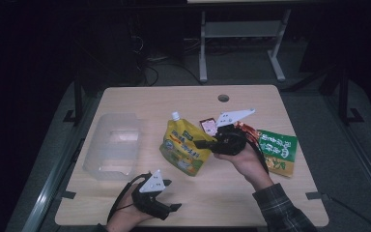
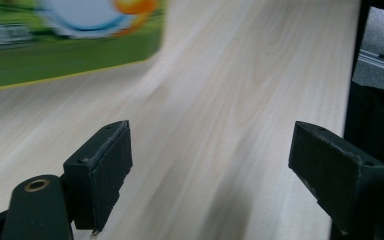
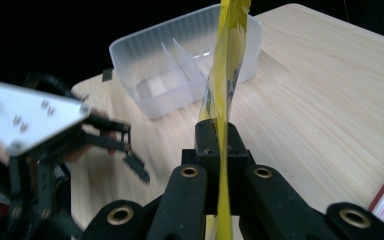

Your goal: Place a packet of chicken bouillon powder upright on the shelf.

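Two grippers are mine: the left gripper [image 1: 171,194] gapes empty near the ribbed translucent plastic tray [image 1: 112,145]; the right gripper [image 1: 199,143] pinches the glossy yellow-green spout pouch [image 1: 183,147] at mid-table, its white cap aimed far, long axis running near-to-far.

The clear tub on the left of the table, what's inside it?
The tub looks empty: thin dividers split it into compartments with nothing in them. In the right gripper view the yellow pouch hides part of its far end.
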The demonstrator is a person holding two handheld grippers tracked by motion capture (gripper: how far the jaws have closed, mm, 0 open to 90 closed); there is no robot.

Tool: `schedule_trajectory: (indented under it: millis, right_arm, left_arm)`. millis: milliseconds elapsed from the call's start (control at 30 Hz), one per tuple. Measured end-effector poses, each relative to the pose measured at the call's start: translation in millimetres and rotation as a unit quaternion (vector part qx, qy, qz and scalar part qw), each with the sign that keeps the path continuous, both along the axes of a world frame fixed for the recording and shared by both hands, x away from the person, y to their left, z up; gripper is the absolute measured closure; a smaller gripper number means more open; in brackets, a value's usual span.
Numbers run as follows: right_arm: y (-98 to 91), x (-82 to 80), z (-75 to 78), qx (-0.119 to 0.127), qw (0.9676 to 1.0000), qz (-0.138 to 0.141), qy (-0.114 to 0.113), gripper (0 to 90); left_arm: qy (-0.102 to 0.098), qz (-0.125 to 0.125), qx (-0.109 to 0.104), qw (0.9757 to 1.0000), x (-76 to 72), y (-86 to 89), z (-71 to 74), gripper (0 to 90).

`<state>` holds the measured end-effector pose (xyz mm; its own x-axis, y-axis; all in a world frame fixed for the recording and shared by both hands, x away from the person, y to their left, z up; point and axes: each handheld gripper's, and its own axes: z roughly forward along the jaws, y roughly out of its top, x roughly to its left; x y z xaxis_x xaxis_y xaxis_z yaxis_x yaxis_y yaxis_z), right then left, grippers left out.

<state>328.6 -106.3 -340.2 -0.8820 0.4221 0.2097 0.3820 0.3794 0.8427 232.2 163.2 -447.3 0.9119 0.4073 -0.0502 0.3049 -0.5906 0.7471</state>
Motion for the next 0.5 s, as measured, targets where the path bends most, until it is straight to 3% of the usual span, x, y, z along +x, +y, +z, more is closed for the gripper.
schedule_trajectory:
  millis: [333,500]
  right_arm:
    - [17.5,13.4,14.7,0.008,0.9999,0.004,-0.004,90.0]
    - [29.4,20.1,24.5,0.012,0.9998,0.015,-0.003,90.0]
  left_arm:
    - [-0.007,-0.006,0.018,0.9998,-8.4,-11.9,-5.6,16.9]
    - [-0.008,-0.003,0.016,0.9998,-8.3,-12.2,-5.5,16.9]
